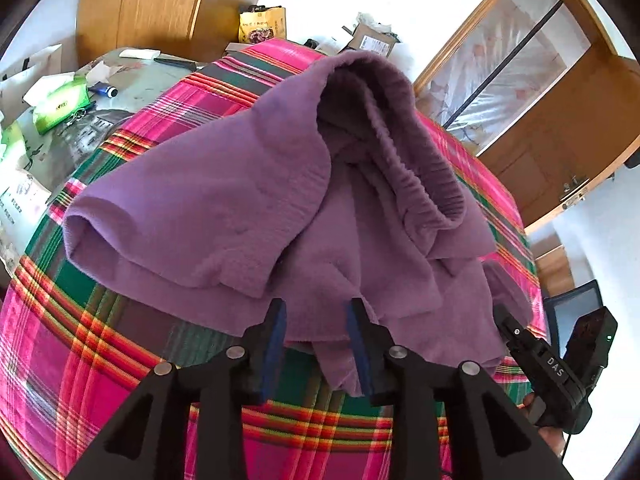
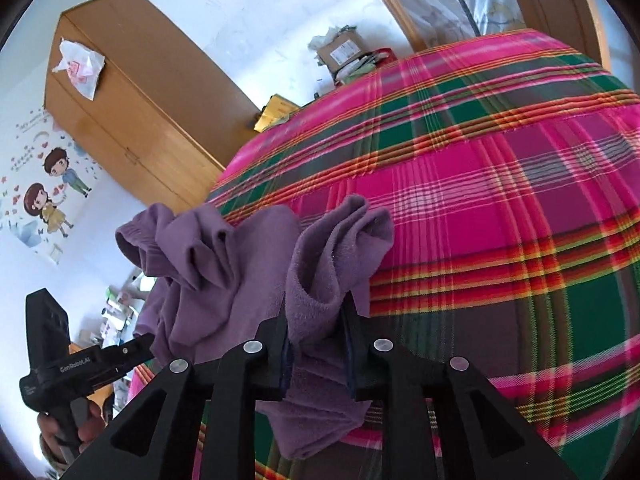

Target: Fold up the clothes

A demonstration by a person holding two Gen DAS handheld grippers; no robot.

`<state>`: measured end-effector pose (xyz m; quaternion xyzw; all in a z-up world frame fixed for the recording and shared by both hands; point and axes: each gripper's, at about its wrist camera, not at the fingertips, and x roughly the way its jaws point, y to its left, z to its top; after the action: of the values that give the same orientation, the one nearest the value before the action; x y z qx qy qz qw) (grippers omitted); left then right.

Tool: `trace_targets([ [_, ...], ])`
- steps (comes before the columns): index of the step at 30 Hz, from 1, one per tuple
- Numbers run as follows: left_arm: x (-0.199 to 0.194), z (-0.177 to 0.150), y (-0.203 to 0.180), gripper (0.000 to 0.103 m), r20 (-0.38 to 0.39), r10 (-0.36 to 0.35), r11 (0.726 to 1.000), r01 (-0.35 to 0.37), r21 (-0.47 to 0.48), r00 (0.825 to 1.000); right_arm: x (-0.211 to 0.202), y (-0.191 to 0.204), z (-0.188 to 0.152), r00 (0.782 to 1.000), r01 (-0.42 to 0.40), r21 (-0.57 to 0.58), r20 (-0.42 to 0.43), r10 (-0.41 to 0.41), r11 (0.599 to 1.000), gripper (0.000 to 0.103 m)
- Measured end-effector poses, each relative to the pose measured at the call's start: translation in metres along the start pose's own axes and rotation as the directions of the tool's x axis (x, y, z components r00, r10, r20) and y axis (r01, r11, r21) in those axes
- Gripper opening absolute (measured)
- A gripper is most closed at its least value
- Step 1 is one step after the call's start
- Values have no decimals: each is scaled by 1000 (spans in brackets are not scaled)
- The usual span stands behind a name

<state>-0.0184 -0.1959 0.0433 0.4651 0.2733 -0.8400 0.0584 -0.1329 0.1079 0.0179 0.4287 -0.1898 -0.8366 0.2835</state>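
The purple fleece garment [image 1: 256, 200] lies bunched on the pink-and-green plaid bedspread [image 1: 100, 360]. Left tongs [image 1: 316, 344] are released, its hem hanging between them; right tongs [image 2: 318, 344] are clenched on a fold.

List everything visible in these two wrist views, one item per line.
garment: one, purple, rumpled on the bedspread
bedspread: one, pink and green plaid, under the garment
wardrobe: one, light wood, against the wall
tissue pack: one, green, cluttered surface at left
cardboard box: one, brown, beyond the bed
left gripper: black, open, cloth edge between the fingers
right gripper: black, shut on a garment fold
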Motion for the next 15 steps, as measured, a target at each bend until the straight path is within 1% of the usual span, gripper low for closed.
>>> trace_targets([
  [1,3,0,-1,32,-10,3,1000,-3,-2,1000,-1,1,0,1000,2,-5,5,-2,1000,17],
  [2,5,0,-1,32,-16,2,1000,-2,-6,1000,-6,0,1,1000,-4,-4,19,5,1000,12],
  [3,6,1,1,32,-16,-5,1000,5,-13,1000,-12,0,3,999,-12,-2,35,12,1000,9],
  [4,6,1,2,32,-14,-11,1000,10,-17,1000,-17,-1,4,999,-19,-1,51,19,1000,9],
  [5,6,1,2,30,-7,-13,1000,13,-17,1000,-25,-2,6,997,-23,5,76,23,1000,9],
  [6,5,1,2,20,-1,-17,1000,17,-17,1000,-34,-4,8,994,-27,10,102,26,1000,8],
  [8,1,1,2,9,14,-16,1000,16,-13,1000,-52,-7,12,989,-33,19,147,30,999,8],
  [9,-1,1,1,6,28,-12,1000,12,-8,1000,-60,-8,13,986,-34,22,167,30,999,8],
  [11,-7,-1,0,2,54,-10,1000,10,-3,998,-77,-11,15,978,-27,30,208,20,999,8],
  [15,-12,-2,-1,1,59,-33,999,33,0,998,-105,-20,17,962,-1,64,272,-16,998,8],
])
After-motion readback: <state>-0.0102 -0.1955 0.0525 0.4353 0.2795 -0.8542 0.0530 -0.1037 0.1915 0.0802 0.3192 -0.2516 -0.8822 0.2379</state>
